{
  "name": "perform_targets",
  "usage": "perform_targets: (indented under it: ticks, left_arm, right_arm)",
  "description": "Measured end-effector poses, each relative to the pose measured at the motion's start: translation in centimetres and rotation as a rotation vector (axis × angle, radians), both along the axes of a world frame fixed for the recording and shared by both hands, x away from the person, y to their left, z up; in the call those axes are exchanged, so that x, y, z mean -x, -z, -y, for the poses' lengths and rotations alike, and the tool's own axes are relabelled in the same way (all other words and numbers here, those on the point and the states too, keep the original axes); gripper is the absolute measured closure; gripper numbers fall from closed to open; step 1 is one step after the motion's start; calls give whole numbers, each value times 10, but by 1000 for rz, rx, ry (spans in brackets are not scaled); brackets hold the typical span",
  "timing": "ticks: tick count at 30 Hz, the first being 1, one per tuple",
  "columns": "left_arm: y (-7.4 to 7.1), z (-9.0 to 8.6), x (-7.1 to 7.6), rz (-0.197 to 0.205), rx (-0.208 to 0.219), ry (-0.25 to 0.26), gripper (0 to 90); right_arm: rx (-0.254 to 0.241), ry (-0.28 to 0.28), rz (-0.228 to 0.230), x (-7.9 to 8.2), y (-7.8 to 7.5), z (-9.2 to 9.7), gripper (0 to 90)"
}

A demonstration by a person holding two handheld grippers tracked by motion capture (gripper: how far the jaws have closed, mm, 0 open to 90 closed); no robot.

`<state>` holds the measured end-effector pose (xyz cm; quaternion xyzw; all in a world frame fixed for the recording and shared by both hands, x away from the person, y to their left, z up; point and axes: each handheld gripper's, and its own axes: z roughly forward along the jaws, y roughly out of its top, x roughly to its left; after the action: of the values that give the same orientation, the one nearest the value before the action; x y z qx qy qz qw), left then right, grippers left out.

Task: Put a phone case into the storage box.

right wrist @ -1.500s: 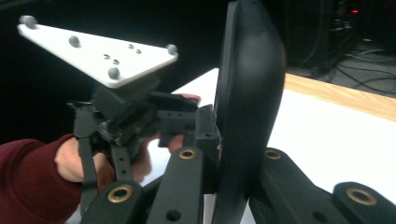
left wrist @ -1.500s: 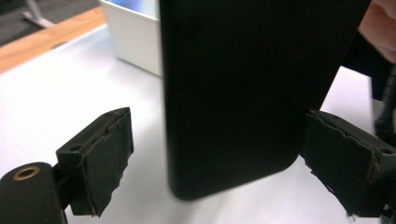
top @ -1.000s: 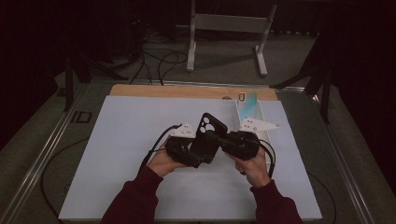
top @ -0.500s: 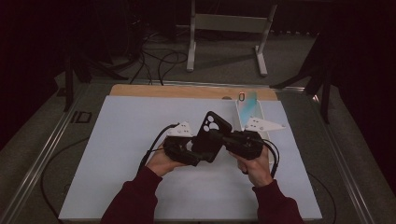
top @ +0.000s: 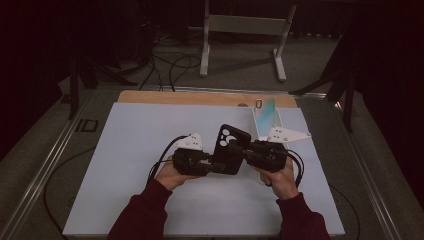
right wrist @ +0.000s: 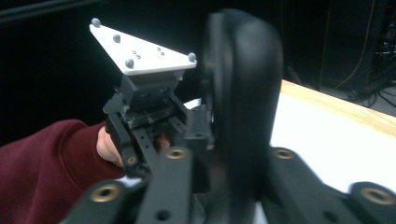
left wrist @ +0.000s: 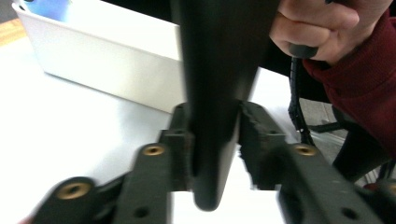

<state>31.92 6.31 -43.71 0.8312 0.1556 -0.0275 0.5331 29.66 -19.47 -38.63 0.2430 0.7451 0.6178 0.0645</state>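
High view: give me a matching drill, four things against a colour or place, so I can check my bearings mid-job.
Things:
1. phone case
2. open box
3. wooden strip
4. sleeves

Colour or place:
A. dark red
B. white, far right of the mat
C. black
D. along the table's far edge

Pairs: 1-C, 2-B, 3-D, 4-A

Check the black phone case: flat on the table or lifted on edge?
Lifted on edge. The black phone case stands between the left gripper and right gripper, off the table; both gripper views show it edge-on.
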Motion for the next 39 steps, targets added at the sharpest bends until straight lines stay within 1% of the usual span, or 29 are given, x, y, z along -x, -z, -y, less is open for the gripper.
perform_targets:
  ticks: [1,2,3,6,7,8,9,10,12,13,15,16,17,19,20,21,22,25,26,28,29,31,32,34,35,36,37,38,39]
  left_arm:
    - [1,1,0,2,1,6,790]
    - [1,1,0,2,1,6,796]
    - [1,3,1,10,-16,7,798]
    - [3,5,2,18,-36,-3,801]
    - [3,6,3,24,-44,-10,801]
    - [3,6,3,32,-43,-17,802]
    - [3,4,3,36,-39,-28,805]
    - [2,3,3,41,-34,-39,806]
    - [0,1,3,53,-36,-65,806]
    - [-1,0,3,47,-37,-69,806]
    - [-1,0,3,55,-51,-95,805]
    - [-1,0,3,55,-51,-95,806]
    - [-1,0,3,62,-64,-120,806]
    - [-1,0,4,71,-77,-148,806]
    - [-1,0,4,71,-77,-148,806]
    - [-2,1,5,86,-92,-181,806]
    - [-2,2,6,90,-97,-198,806]
    - [-2,6,10,120,-124,-242,805]
    - [-2,6,10,120,-124,-242,806]
    - [-1,8,12,124,-130,-255,806]
    - [-1,8,12,127,-131,-260,805]
    - [0,10,12,123,-131,-263,805]
    - [0,11,13,125,-130,-270,805]
    - [1,13,13,115,-118,-263,806]
    - [1,13,13,115,-118,-263,806]
    - [1,14,14,98,-100,-258,806]
    - [1,14,14,86,-88,-254,806]
    - [1,14,14,86,-88,-254,806]
    - [1,14,14,86,-88,-254,806]
  right_arm:
    - [17,15,-5,-2,0,2,656]
    - [17,15,-5,-2,0,2,656]
    - [41,15,-18,-4,1,2,590]
    - [90,44,-21,-5,2,-3,478]
    - [106,55,-26,-5,3,-5,413]
    - [126,76,-19,-5,3,-7,343]
    - [150,110,-14,-5,3,-8,279]
    - [167,134,-7,-6,3,-8,255]
    - [208,168,-14,-6,3,-9,210]
    - [220,180,-13,-6,4,-10,207]
    - [224,193,-17,-5,4,-10,199]
    - [224,193,-17,-5,4,-10,199]
    - [219,204,-16,-4,3,-11,194]
    - [214,220,-22,-4,2,-10,194]
    - [214,220,-22,-4,2,-10,194]
    - [213,223,-21,-4,2,-10,194]
    - [222,251,-14,-3,1,-10,193]
    - [204,284,-11,-1,-2,-10,186]
    - [204,284,-11,-1,-2,-10,186]
    - [182,309,-4,-1,-5,-10,181]
    - [168,325,-12,-1,-7,-10,173]
    - [163,326,-10,-2,-7,-10,169]
    - [143,338,-16,-3,-9,-11,158]
    - [115,352,-23,-4,-12,-15,151]
    - [115,352,-23,-4,-12,-15,151]
    - [110,358,-24,-4,-13,-16,151]
    - [89,369,-35,-5,-14,-19,143]
    - [89,369,-35,-5,-14,-19,143]
    - [76,371,-41,-6,-14,-19,143]
